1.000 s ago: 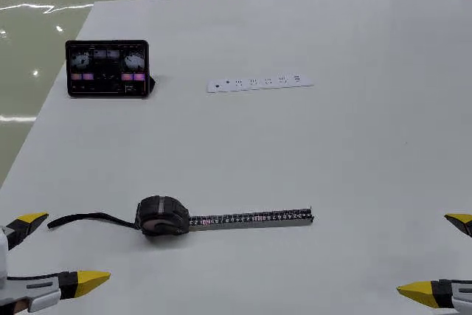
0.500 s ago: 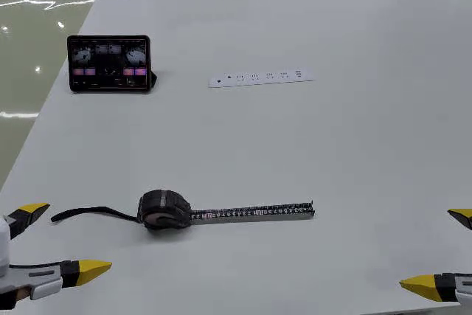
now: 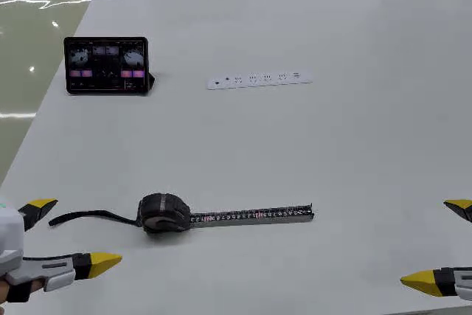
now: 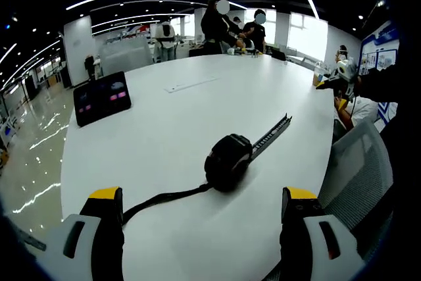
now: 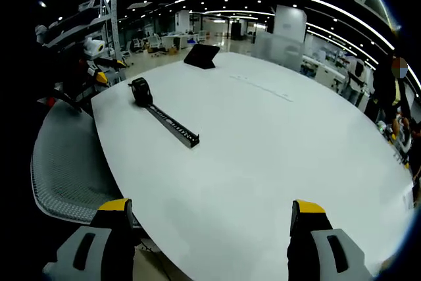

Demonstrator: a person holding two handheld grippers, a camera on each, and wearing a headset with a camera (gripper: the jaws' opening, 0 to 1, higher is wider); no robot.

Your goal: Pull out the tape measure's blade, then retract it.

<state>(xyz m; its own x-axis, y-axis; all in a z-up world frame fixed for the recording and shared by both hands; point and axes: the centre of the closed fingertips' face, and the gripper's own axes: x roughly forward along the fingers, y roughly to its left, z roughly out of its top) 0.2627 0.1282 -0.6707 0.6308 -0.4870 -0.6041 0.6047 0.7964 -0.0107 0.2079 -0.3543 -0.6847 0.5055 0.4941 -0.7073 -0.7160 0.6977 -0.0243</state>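
your left tongs (image 3: 72, 232) are at the near edge of the white worktop (image 3: 310, 145), jaws spread wide and holding nothing. the tape measure (image 3: 164, 214) lies on its side just ahead of them, a little toward your right tongs (image 3: 439, 243), touching neither jaw. its black wrist strap (image 3: 85, 217) trails back toward the left tongs, its end near the gap between their jaws. the blade (image 3: 251, 216) is drawn out and lies flat on the worktop, pointing toward the right tongs, its end hook well short of them. the right tongs are spread wide too, and empty. well beyond the left tongs a tablet (image 3: 107, 66) stands propped up. a white power strip (image 3: 254, 79) lies far ahead, between both tongs.
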